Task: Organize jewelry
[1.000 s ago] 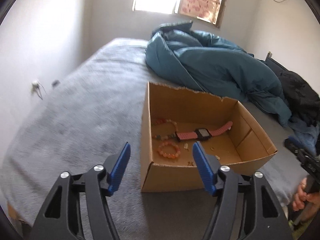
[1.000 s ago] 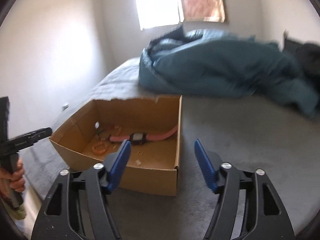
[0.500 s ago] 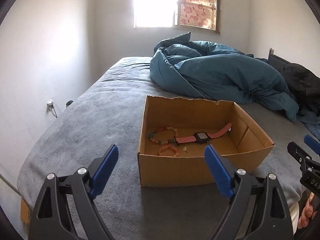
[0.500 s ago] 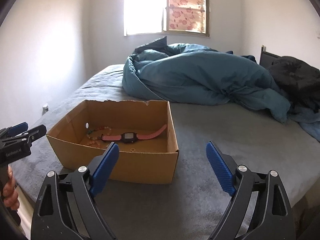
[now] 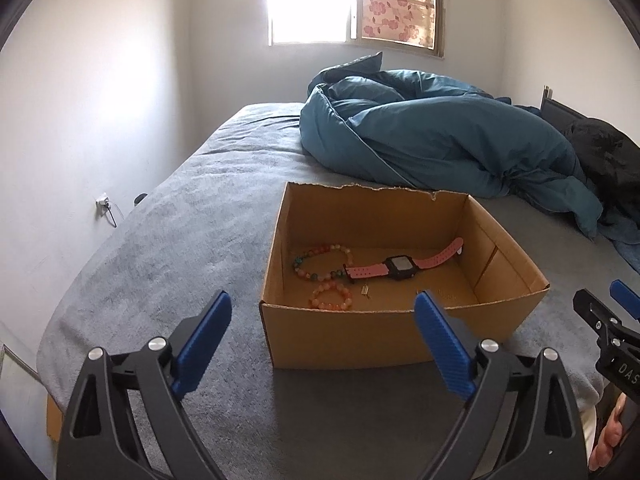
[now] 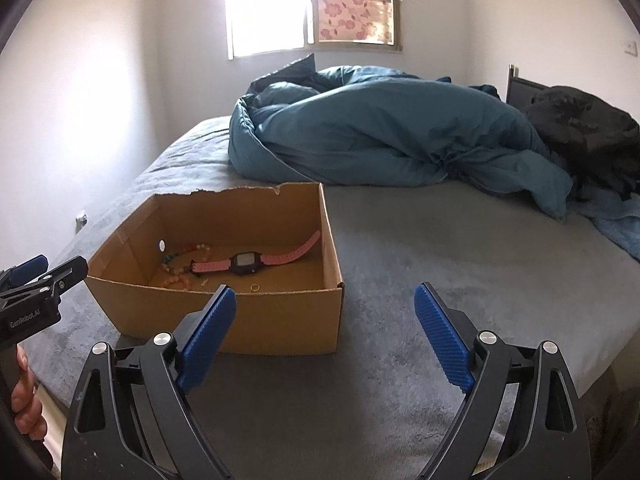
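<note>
An open cardboard box (image 5: pixel 344 336) (image 6: pixel 264 320) sits on the grey bed. Inside lie a pink watch (image 5: pixel 400 267) (image 6: pixel 248 261), a multicoloured bead bracelet (image 5: pixel 320 261) (image 6: pixel 180 259), a small orange bead bracelet (image 5: pixel 330 298) (image 6: pixel 176 281), a gold ring (image 6: pixel 255 287) and small earring-like bits (image 5: pixel 365 290). My left gripper (image 5: pixel 323 336) is open and empty, just before the box's near wall. My right gripper (image 6: pixel 325 330) is open and empty, before the box's right corner. Each gripper shows at the edge of the other's view (image 5: pixel 608 340) (image 6: pixel 36 292).
A rumpled teal duvet (image 5: pixel 440 140) (image 6: pixel 380 132) lies behind the box. Dark clothing (image 6: pixel 584 128) is piled at the far right by the headboard. White walls and a window (image 5: pixel 352 4) stand behind. The bed's left edge drops beside a wall socket (image 5: pixel 102 202).
Both grippers have pulled back and risen away from the box and opened wider. The box contents have not moved.
</note>
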Motion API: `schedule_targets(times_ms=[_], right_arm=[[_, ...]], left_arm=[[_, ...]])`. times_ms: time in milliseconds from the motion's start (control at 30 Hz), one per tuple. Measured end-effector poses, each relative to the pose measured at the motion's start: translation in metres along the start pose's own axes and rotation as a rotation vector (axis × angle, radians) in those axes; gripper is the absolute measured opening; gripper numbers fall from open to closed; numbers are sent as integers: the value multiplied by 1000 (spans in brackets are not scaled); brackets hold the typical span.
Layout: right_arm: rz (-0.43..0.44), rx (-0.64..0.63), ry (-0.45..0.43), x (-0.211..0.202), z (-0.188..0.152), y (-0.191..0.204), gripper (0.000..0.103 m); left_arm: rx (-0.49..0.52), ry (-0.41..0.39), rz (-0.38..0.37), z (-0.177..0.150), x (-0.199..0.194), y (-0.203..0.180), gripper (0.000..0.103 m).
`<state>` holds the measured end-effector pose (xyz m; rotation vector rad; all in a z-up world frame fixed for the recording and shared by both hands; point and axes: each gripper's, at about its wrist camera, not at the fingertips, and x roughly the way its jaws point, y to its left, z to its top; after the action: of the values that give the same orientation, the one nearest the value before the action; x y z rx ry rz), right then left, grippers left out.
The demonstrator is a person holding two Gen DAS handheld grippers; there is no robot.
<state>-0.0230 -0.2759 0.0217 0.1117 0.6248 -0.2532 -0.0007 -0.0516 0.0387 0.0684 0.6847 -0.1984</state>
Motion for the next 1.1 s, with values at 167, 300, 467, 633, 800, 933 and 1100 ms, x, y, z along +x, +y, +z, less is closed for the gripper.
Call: schedule_targets(times_ms=[167, 300, 467, 633, 800, 933, 1100], right_arm=[[-2, 2, 23, 2, 1, 0, 87], [-1, 3, 30, 1, 3, 0, 87], [5, -7, 36, 1, 5, -1, 87], [12, -18, 49, 1, 3, 1, 87], [13, -19, 56, 2, 4, 1, 87], [8, -21, 60, 2, 4, 1, 87], [3, -16, 63, 3, 4, -1, 87]], left_arm=[[-4, 31, 0, 1, 4, -3, 91], [-18, 50, -3, 1, 5, -1, 91], [-26, 54, 0, 3, 6, -1, 91], [-26, 55, 1, 3, 6, 0, 91], [-17, 55, 6, 2, 6, -2, 91], [-19, 55, 8, 1, 6, -2, 91], [-10, 58, 14, 1, 6, -2, 91]])
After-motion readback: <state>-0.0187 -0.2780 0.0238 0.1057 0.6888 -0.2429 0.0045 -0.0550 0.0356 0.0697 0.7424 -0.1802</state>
